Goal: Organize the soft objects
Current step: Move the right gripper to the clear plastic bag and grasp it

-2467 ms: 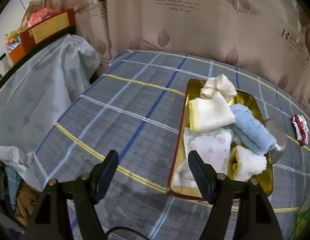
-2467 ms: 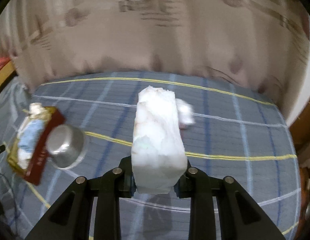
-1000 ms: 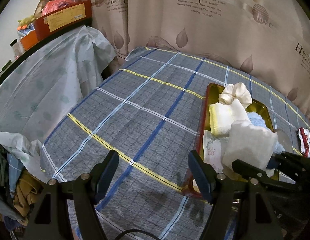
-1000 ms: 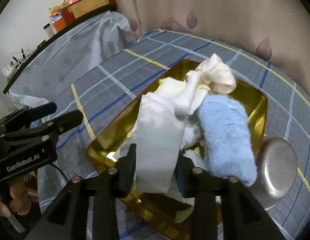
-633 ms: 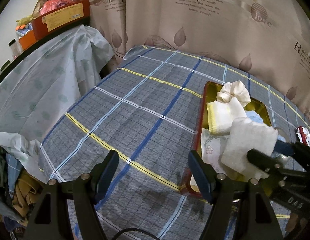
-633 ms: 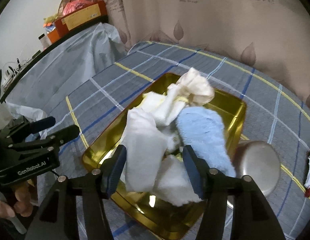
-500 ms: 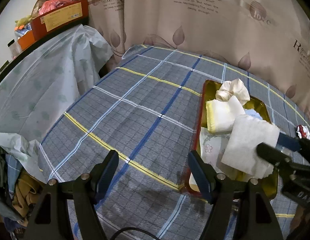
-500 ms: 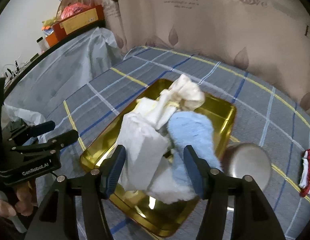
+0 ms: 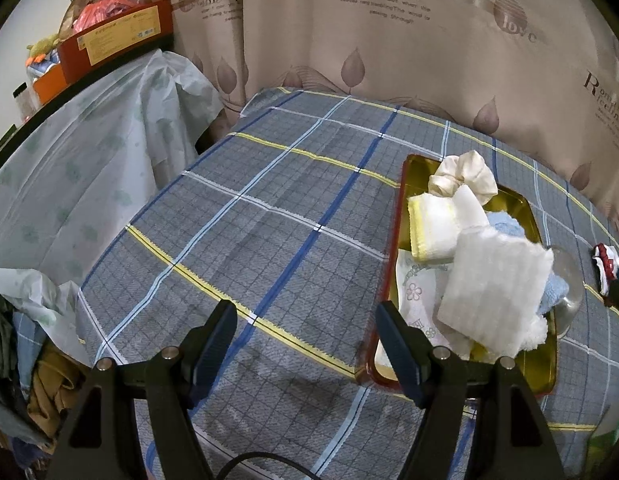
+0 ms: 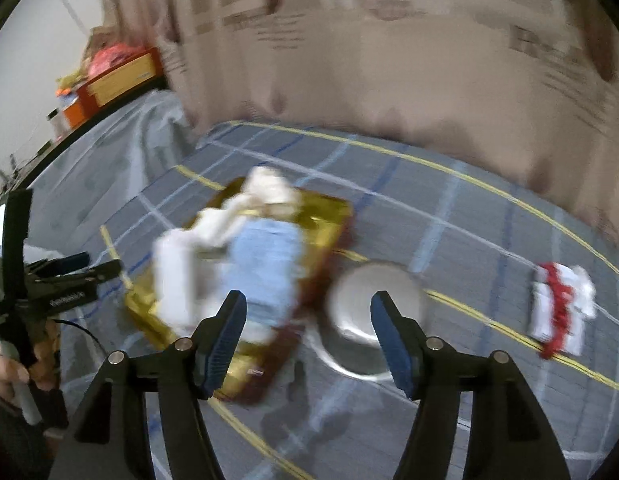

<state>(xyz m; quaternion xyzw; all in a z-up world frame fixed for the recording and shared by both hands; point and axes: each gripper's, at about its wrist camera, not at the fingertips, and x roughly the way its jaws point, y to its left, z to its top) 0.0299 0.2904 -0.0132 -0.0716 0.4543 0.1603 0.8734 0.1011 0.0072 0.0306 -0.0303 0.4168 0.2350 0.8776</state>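
Since a second ago the right gripper (image 10: 308, 330) has let go of the white cloth (image 9: 497, 284) and pulled back off the tray (image 9: 401, 208); its jaws now stand wide apart with nothing between them, and the right wrist view is motion-blurred, so it reads as swinging away. The cloth lies on top of the pile in the tray, tilted, resting across the blue towel (image 9: 505, 224) and the floral cloth (image 9: 415, 292), probably just dropped rather than laid flat, so it may slide. Other soft things are gathered in the same tray: a yellow-edged towel (image 9: 433, 226) and a cream bundle (image 9: 463, 178) at the far end, which fits the tray being the collecting spot. The left gripper (image 9: 307, 344) hovers over the checked tabletop (image 9: 269, 220) just left of the tray, wide open and empty, likely idle while the right does the carrying. A red-and-white item (image 10: 559, 312) lies on the tabletop well apart from the tray, beyond the metal bowl (image 10: 369, 304) that sits touching the tray's side; judged as the next thing to fetch, since it looks like the one soft item left out. Blur makes its exact kind unclear.
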